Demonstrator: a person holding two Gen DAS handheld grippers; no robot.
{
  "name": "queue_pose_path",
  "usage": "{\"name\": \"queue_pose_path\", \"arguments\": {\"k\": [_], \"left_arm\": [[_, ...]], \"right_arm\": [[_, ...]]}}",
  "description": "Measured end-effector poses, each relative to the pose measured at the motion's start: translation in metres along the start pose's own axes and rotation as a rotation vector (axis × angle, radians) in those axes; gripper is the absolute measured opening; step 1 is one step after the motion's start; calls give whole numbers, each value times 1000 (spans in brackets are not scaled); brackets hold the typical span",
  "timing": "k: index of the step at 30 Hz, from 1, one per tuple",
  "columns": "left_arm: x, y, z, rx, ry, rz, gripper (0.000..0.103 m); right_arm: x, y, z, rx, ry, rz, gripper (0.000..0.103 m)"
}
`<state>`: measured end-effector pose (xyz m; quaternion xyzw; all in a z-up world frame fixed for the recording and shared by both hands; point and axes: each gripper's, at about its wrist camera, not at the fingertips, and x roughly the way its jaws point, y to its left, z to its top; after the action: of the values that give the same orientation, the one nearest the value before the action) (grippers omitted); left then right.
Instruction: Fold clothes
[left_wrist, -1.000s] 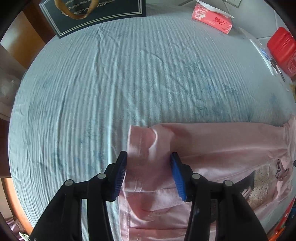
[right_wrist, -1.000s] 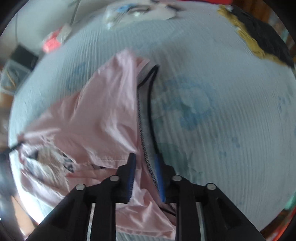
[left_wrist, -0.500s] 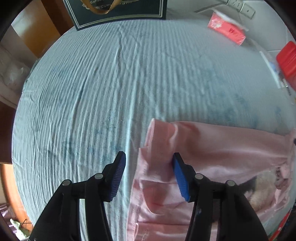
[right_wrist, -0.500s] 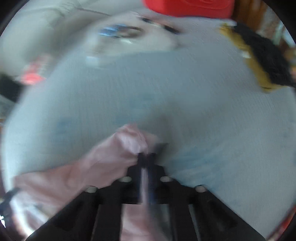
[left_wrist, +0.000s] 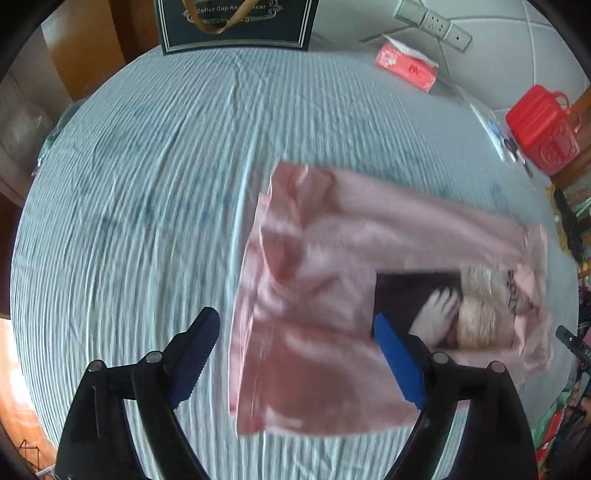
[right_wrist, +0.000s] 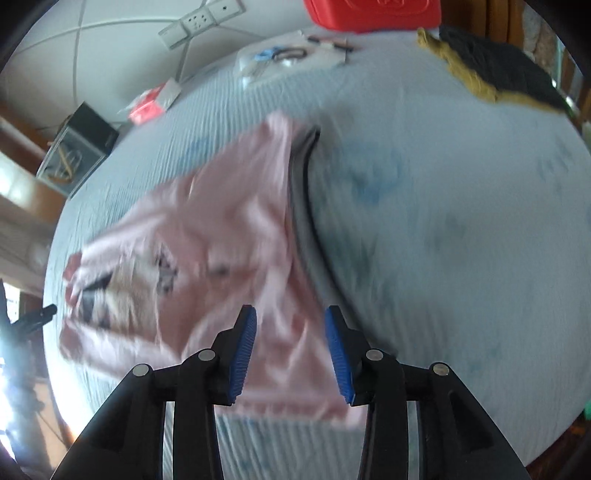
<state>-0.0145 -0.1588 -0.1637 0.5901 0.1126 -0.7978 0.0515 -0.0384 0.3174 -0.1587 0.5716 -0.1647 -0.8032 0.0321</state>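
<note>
Both grippers lifted clear and spread since half a second ago; pink printed cotton shirt (left_wrist: 325, 280) released.
Left gripper (left_wrist: 295, 354) and right gripper (right_wrist: 290, 345) gape empty above the shirt, part-folded on the ribbed pale-blue sheet (left_wrist: 147, 192) ahead; edges are best squared before regrasping.

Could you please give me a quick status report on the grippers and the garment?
Left gripper open, right gripper open, neither holding cloth. Pink printed cotton shirt lies partly folded on the pale blue ribbed bedsheet. Nothing in the way.
</note>
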Motion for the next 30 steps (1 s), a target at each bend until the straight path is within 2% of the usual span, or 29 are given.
{"name": "queue_pose_path", "arguments": {"k": [2, 7, 11, 13, 14, 15, 18, 25, 28, 29, 30], "left_arm": [[8, 0, -12, 13, 23, 35, 86], [32, 0, -33, 10, 90, 73, 86], [31, -4, -39, 11, 57, 87, 89], [30, -7, -40, 28, 51, 78, 103], [30, -9, -41, 36, 42, 86, 103], [30, -10, -43, 37, 34, 89, 103], [28, -10, -43, 35, 29, 88, 103], [24, -10, -44, 40, 28, 90, 103], [22, -9, -45, 42, 25, 88, 103], [20, -9, -45, 42, 25, 87, 102], [17, -8, -46, 37, 27, 86, 91]], "right_arm": [[3, -5, -13, 38, 2, 47, 38], [17, -17, -22, 107, 14, 39, 38], [21, -25, -29, 167, -6, 65, 38], [21, -25, -31, 159, -16, 66, 38], [21, -25, -31, 155, -21, 66, 39], [21, -25, -32, 159, -28, 70, 39], [20, -26, -34, 170, -48, 83, 49], [19, -28, -39, 195, -95, 111, 49], [20, -23, -38, 186, -88, 86, 48], [20, -22, -37, 184, -81, 71, 42], [18, -23, -36, 187, -68, 55, 39]]}}
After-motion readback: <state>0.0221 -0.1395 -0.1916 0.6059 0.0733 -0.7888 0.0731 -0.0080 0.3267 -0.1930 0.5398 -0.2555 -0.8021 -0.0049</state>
